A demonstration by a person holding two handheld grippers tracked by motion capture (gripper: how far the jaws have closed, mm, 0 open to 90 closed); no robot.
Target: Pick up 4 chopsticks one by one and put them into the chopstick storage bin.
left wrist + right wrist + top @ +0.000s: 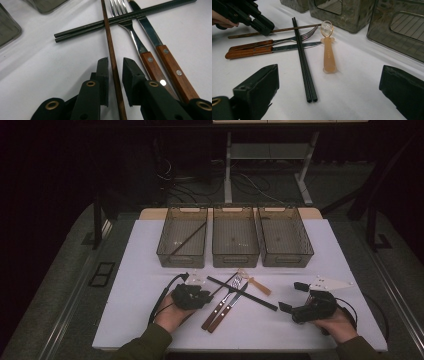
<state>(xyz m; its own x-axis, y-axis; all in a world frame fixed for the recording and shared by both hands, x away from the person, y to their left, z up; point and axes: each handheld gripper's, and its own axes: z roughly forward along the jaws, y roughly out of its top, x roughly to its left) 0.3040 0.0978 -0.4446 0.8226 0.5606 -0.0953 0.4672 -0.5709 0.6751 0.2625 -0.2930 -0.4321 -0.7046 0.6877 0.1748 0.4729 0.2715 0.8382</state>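
Three bins (pixel 235 244), cutlery (pixel 225 302) on table (pixel 150 320), two grippers

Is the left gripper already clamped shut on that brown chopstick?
No, the left gripper straddles the brown chopstick with a gap showing on each side.

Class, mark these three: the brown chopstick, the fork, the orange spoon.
brown chopstick (pixel 111 53), left gripper view, mid-shaft ahead of the tongs.
fork (pixel 118 8), left gripper view, on the tines.
orange spoon (pixel 329 58), right gripper view, on the handle.
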